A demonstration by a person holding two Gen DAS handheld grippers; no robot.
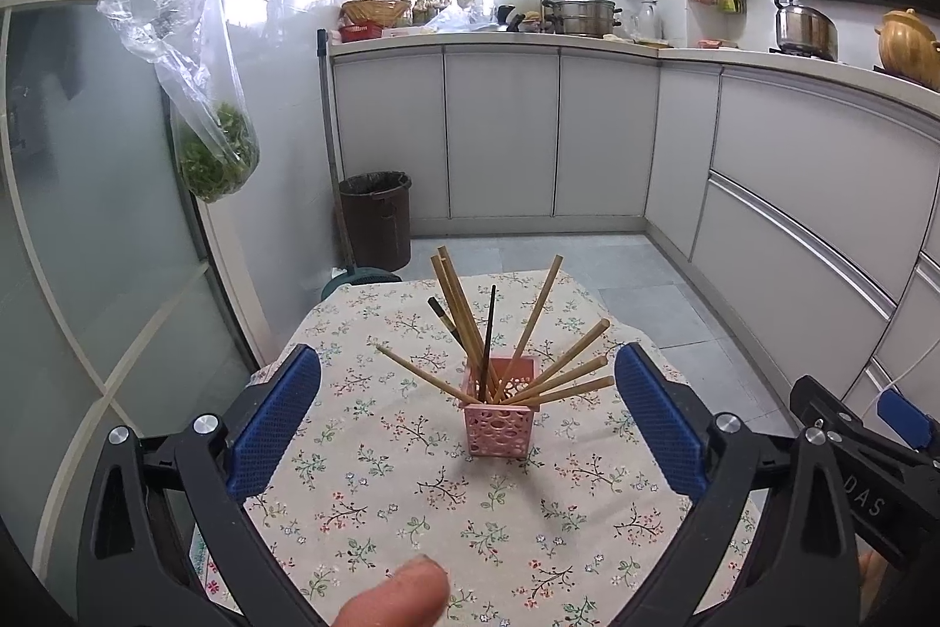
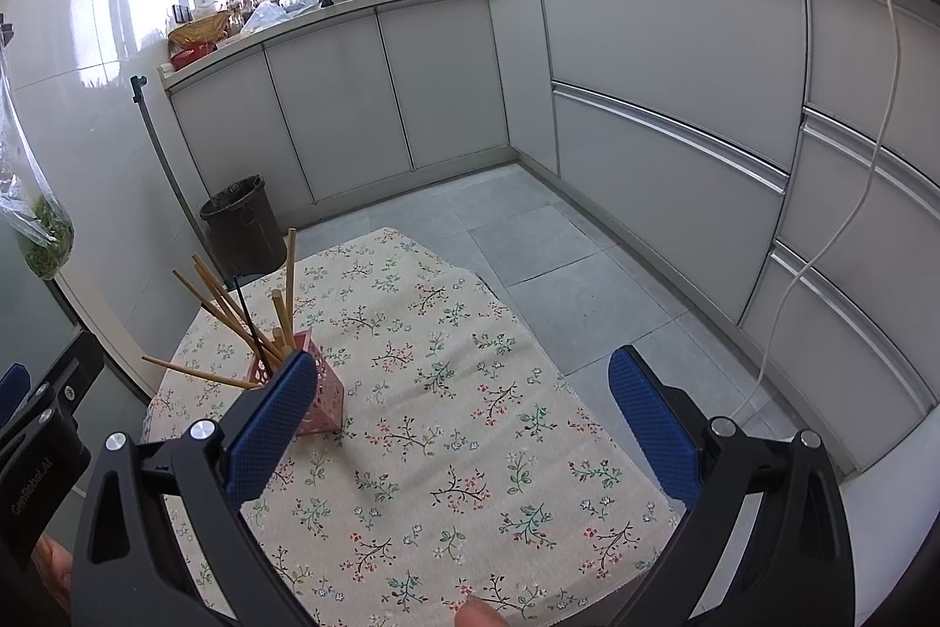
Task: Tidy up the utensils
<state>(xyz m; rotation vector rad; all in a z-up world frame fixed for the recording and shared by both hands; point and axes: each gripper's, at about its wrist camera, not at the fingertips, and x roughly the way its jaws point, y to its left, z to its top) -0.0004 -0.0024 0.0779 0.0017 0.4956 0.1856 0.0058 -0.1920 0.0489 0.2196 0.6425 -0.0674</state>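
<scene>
Two black handheld grippers with blue textured pads hovering low over the floral-print tablecloth (image 1: 411,509), both spread wide and pinching nothing. Left gripper (image 1: 467,421) framing the pink perforated square holder (image 1: 500,421) straight ahead between its pads, well short of touching it. Right gripper (image 2: 464,427) pointing off to the holder's right, its left pad partly covering that same holder in the right wrist view. Fingertip (image 1: 393,597) showing at the bottom edge of the left wrist view.

Standing upright near the middle of the cloth: the holder, already loaded with a fan of tan wooden chopsticks (image 1: 529,333) plus two dark chopsticks (image 1: 487,339), all leaning outward at different angles. No loose utensil lying anywhere on the visible cloth.

Judging from that: collecting stage apparently finished, or nearly so. Next move likely calling for either tidying the splayed sticks into a neater bundle, closing gently near their upper ends without tipping the light holder, or simply backing both tools away.

Beyond the table: grey floor tiles, a dark round waste bin (image 1: 376,215) against the wall, white cabinet fronts (image 1: 499,127) under a cluttered counter.
</scene>
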